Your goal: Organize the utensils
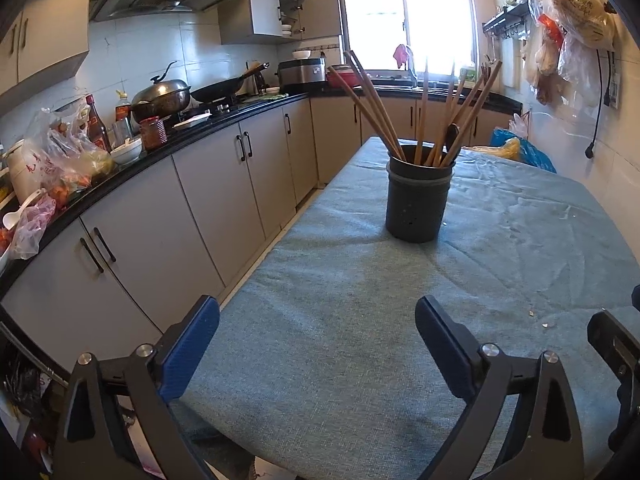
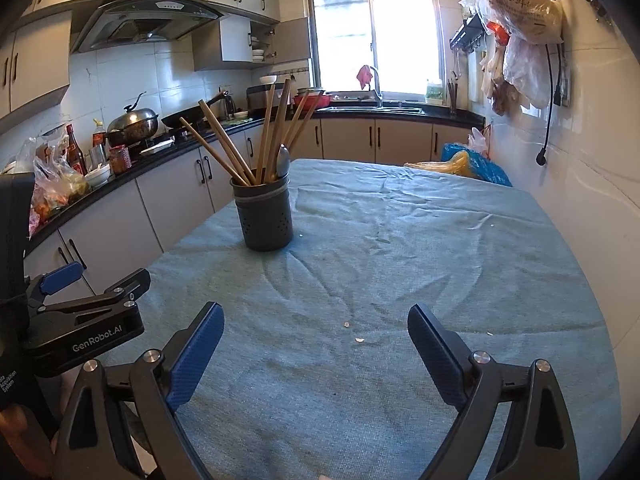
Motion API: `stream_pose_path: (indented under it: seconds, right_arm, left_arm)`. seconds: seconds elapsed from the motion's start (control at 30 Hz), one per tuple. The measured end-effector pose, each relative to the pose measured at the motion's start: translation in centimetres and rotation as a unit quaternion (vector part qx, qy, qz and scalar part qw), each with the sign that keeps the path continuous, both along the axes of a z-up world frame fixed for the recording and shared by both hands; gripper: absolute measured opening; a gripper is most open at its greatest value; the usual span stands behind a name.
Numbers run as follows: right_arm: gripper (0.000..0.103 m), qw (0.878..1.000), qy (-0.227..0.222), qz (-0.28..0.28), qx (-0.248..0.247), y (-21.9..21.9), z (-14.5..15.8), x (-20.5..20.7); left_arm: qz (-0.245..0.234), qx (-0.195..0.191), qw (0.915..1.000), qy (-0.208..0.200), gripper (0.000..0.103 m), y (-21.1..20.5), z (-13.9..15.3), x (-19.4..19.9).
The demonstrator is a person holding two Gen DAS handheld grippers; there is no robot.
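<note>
Wrinkled teal tablecloth [image 1: 340, 320] | perforated dark cylinder holder [image 2: 267, 216], wooden chopsticks [image 1: 372, 104] | left gripper [image 1: 317, 344], right gripper [image 2: 316, 350] wide apart, empty

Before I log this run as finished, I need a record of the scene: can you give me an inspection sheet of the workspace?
Surface: table under a wrinkled blue-green cloth, with a few pale crumbs.
Job's things: dark holder stands upright on the cloth, with wooden chopsticks and a spoon in it.
Clutter: blue and yellow bags at the table's far end.
Tongs: left tongs and right tongs are both open and empty, short of the holder.
Cables: a black cord hangs on the right wall, plug loose.
Surroundings: crowded counter on the left with a wok and bottles; bright window; hanging bags.
</note>
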State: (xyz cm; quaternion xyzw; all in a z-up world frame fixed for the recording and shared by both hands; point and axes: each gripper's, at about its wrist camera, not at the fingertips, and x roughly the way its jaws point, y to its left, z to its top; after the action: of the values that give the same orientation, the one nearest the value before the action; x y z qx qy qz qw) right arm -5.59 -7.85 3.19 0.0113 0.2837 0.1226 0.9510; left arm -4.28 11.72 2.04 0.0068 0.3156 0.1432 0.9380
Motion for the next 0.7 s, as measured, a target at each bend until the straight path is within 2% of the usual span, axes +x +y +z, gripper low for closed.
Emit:
stream_pose_path:
  seconds: [0.07, 0.2, 0.4, 0.53, 0.7]
  right_arm:
    - [0.096, 1.0, 0.0, -0.001, 0.0, 0.0, 0.0, 0.0]
    - [0.096, 1.0, 0.002, -0.003, -0.001, 0.0, -0.2, 0.1]
    - [0.096, 1.0, 0.007, -0.005, 0.0, -0.1, -0.6, 0.4]
    - [0.096, 1.0, 0.008, -0.005, -0.003, -0.2, -0.7, 0.5]
    - [0.096, 1.0, 0.014, -0.004, -0.006, -0.2, -1.0, 0.7]
  left_arm:
    - [0.006, 0.009, 0.9999, 0.002, 0.099, 0.0, -0.1, 0.0]
    - [0.003, -0.004, 1.0, 0.008, 0.099, 0.3, -0.3, 0.1]
    - [0.04, 0.004, 0.9988, 0.028, 0.099, 0.9, -0.6, 0.5]
    - [0.056, 0.017, 0.9981, 0.022, 0.099, 1.0, -0.6, 0.4]
    - [0.051, 0.021, 0.9981, 0.027, 0.099, 0.9, -0.8, 0.5]
